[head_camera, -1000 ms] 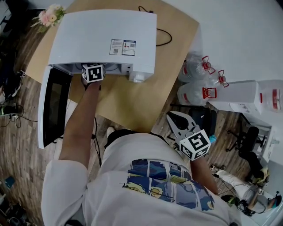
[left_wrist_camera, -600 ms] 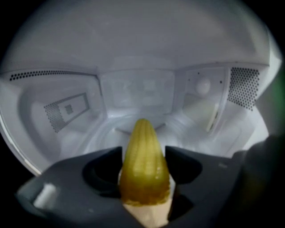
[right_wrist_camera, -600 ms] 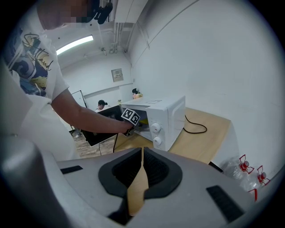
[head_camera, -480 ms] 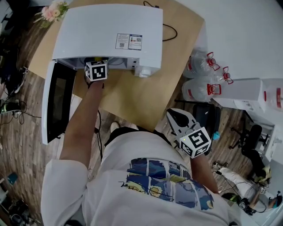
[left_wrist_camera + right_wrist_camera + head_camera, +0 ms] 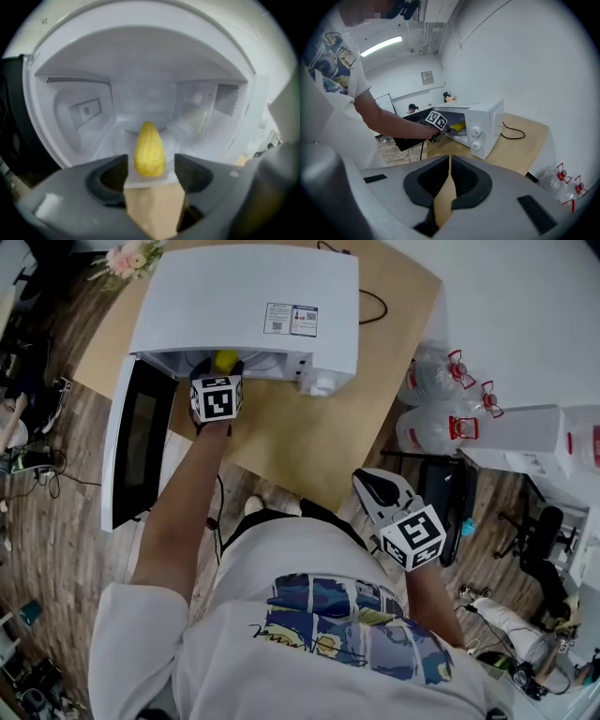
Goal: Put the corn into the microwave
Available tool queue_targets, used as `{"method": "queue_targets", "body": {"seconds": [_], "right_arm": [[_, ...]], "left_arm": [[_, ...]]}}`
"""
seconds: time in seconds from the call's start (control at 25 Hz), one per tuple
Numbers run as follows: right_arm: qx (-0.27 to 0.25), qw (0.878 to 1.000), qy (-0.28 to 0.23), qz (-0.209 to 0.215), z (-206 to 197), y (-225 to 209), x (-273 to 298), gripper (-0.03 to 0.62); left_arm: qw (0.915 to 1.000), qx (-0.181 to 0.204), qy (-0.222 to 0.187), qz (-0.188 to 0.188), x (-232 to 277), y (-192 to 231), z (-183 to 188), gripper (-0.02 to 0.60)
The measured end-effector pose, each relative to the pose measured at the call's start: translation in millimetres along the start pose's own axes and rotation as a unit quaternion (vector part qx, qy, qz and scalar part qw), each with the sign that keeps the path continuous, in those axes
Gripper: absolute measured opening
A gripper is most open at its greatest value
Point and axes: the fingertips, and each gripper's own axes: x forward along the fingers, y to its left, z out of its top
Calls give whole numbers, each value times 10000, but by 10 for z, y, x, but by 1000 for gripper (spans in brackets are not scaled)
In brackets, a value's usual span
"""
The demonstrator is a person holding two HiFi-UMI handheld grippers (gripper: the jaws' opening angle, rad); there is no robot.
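Note:
The yellow corn lies on the floor of the white microwave, just inside its open mouth; it also shows as a yellow spot, the corn, from above. My left gripper is at the mouth with its jaws spread wide on either side of the cob's near end, the pads clear of it. In the head view the left gripper pokes under the microwave's front edge. My right gripper is shut and empty. It hangs low at my right side, the right gripper off the table.
The microwave door hangs open to the left. The wooden table carries a black cable and flowers behind the oven. Two water bottles and white boxes stand on the floor at the right.
My left gripper has drawn back a little from the microwave mouth, and the corn now shows lying free inside. The right gripper has shifted only slightly.

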Motion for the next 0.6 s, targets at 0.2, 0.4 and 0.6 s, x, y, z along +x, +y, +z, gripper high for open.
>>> {"method": "queue_targets", "body": {"seconds": [0.2,0.4,0.6], "right_arm": [[-76,9999,40,100,-55,162,82,20],[-166,9998,11,139,-67,320,120,21],[-222,9996,41,160,-100,497,149,25]], "left_arm": [[9999,-58,17,-117,-248,-36,-120,314],[9993,-156,-30,-345,-543,-88,-247,314],[9976,-280,-68,-633,-894,-174,-396,313]]}}
